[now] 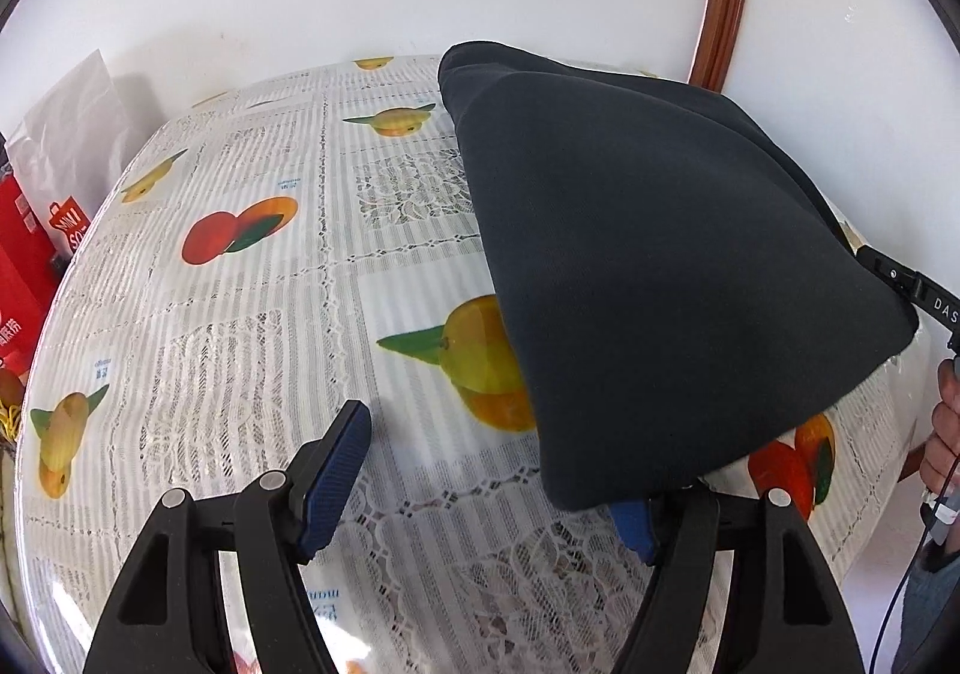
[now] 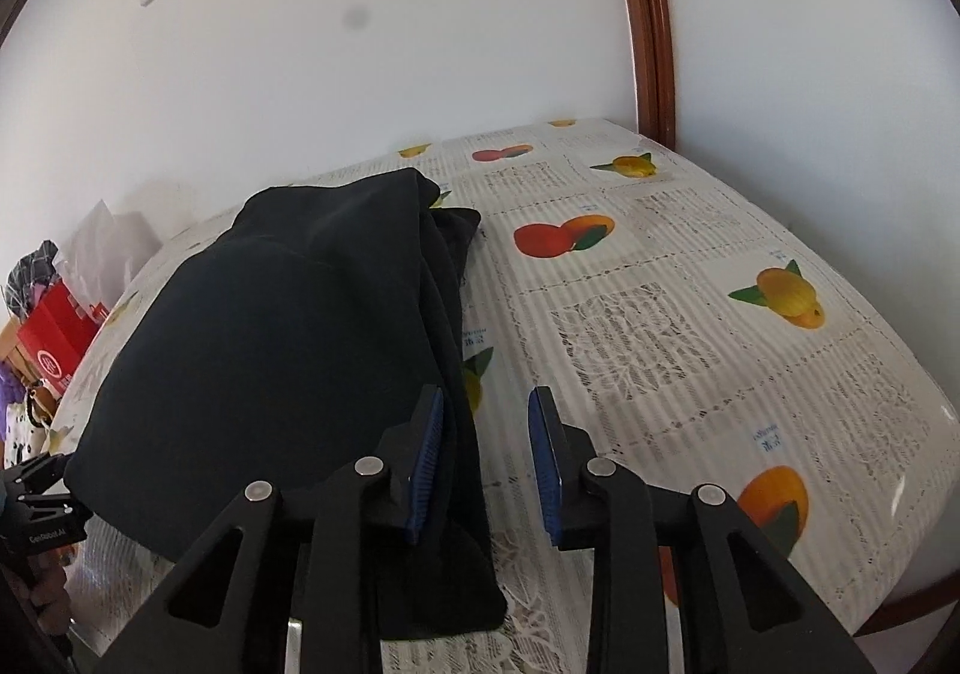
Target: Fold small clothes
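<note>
White walls back a table [image 1: 252,314] under a fruit-print cloth. One dark garment [image 1: 648,266] lies folded toward its far edge, a corner draped over the left claw's right finger. The left claw [image 1: 486,479] reaches low over the near edge, spread wide, gripping nothing. The right claw [image 2: 486,461] angles in, partly open, garment's edge between its pads, not pinched.

A fruit-print tablecloth [image 2: 690,278] covers the table beside white walls [image 2: 360,74] and brown door trim [image 2: 651,14].
</note>
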### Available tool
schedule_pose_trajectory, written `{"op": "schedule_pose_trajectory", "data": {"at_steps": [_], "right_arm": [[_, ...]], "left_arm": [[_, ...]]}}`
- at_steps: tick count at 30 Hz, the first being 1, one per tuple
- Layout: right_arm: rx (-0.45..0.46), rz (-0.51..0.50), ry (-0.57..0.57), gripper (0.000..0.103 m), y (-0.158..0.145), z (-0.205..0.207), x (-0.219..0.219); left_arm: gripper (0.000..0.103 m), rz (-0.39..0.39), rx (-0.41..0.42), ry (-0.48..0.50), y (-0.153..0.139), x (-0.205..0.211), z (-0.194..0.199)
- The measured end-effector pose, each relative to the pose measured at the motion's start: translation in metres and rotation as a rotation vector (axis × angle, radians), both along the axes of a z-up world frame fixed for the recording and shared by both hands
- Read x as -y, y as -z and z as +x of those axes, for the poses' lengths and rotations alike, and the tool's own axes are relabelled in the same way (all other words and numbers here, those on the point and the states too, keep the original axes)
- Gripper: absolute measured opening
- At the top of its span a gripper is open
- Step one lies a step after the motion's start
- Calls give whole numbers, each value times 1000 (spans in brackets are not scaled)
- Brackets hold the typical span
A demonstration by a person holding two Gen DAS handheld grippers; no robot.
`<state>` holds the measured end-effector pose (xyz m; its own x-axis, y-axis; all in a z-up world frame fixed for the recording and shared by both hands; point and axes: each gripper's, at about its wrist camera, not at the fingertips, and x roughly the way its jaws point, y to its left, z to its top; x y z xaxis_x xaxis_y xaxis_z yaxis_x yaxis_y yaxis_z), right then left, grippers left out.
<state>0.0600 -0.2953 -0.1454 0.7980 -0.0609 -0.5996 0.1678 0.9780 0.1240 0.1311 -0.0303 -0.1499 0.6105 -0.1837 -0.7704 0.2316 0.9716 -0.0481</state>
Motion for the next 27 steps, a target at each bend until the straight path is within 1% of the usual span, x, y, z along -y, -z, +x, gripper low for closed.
{"op": "schedule_pose_trajectory", "data": {"at_steps": [3,5,7,9,11,14,16,18,20,22,27], "right_arm": [[-20,-21,26,28,-1,-14,5],[-16,9,21,28,-4,-24,10],[-2,34,-8,28,-9,-36,10],[-5,5,-40,30,-12,-43,3],[-16,-41,-47,31,-12,-48,-3],[-58,-43,-78,32,-8,-55,-3],[-85,-4,-97,32,-2,-59,3],[-105,44,-105,32,4,-59,6],[-122,44,-110,32,8,-56,4],[-130,23,-110,32,13,-50,0],[-134,34,-101,32,17,-35,-1]], "left_arm": [[70,-20,-7,7,-3,-5,-6],[69,-31,-7,14,-7,-7,-13],[69,-23,20,22,-12,-9,-23],[69,-16,47,25,-18,-11,-32],[69,-23,59,25,-23,-13,-39],[69,-37,88,25,-31,-18,-45],[69,-50,102,11,-37,-20,-45],[69,-82,100,5,-40,-21,-39],[69,-99,97,8,-43,-18,-32],[69,-91,96,10,-43,-12,-23],[69,-86,55,8,-34,-1,-5]]}}
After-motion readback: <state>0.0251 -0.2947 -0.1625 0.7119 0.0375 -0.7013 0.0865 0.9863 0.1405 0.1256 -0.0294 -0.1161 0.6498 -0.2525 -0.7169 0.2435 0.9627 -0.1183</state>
